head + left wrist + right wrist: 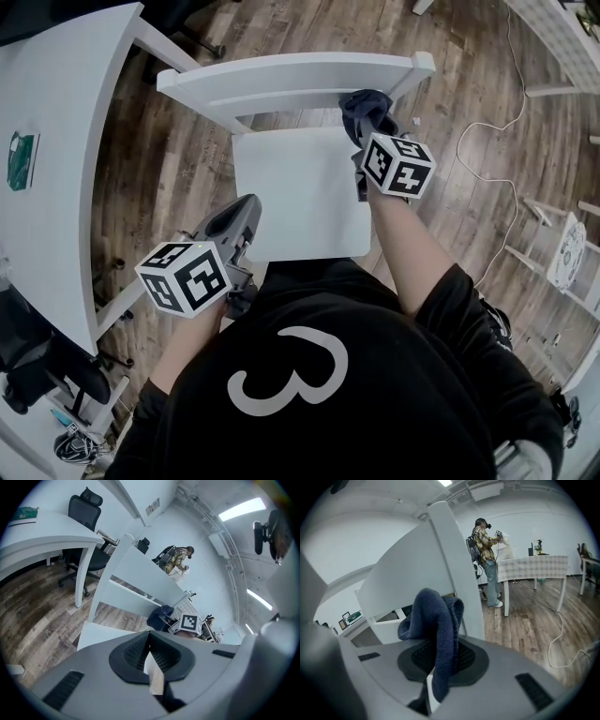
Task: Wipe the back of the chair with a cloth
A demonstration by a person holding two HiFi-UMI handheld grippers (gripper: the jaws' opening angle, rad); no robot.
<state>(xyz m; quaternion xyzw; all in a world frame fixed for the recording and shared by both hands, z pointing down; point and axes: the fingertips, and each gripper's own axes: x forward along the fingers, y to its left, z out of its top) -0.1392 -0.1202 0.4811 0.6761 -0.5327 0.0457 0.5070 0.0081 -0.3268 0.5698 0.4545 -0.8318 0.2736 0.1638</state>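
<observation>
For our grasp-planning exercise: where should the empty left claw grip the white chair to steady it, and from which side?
Probably the back's top rail near its left end, from above: it is a thin slat with a free upper edge, and the right claw holds the cloth near the other end.

A white chair stands on a wood-plank floor, its back on the far side. The right gripper presses a bunched dark blue cloth against the back's right end. The left gripper hovers at the seat's near-left corner. A white table stands at left, and a white cable trails at right.
</observation>
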